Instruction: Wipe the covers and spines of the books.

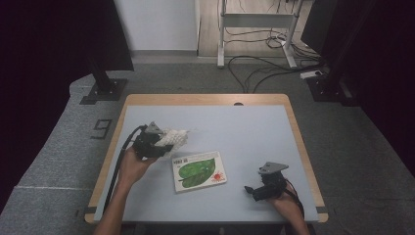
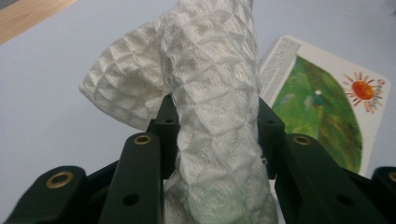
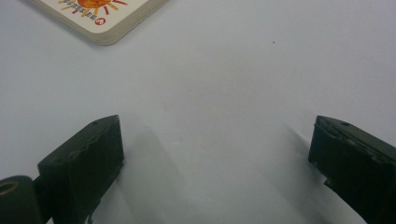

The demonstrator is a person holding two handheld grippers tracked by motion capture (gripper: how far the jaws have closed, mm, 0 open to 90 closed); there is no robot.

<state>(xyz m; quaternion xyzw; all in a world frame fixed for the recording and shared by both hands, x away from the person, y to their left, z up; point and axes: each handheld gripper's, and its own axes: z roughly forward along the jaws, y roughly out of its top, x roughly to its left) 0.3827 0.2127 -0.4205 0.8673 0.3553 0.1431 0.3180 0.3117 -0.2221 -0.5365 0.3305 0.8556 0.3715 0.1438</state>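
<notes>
My left gripper (image 1: 164,142) is shut on a white waffle-weave cloth (image 1: 175,137), which bunches out past the jaws over the left middle of the table. In the left gripper view the cloth (image 2: 212,121) stands squeezed between the two black jaws and hides the pads. A green picture book (image 1: 199,170) with a red sun on its cover lies flat just right of that gripper; its cover (image 2: 322,102) shows behind the cloth. My right gripper (image 1: 250,190) rests low near the front right of the table, open, with bare table between its fingers (image 3: 88,158). A corner of the book (image 3: 100,18) lies beyond it.
The grey-blue table top (image 1: 244,132) has a wooden rim (image 1: 205,99). Behind the table stand a desk frame (image 1: 257,29) with floor cables and dark stands at both sides.
</notes>
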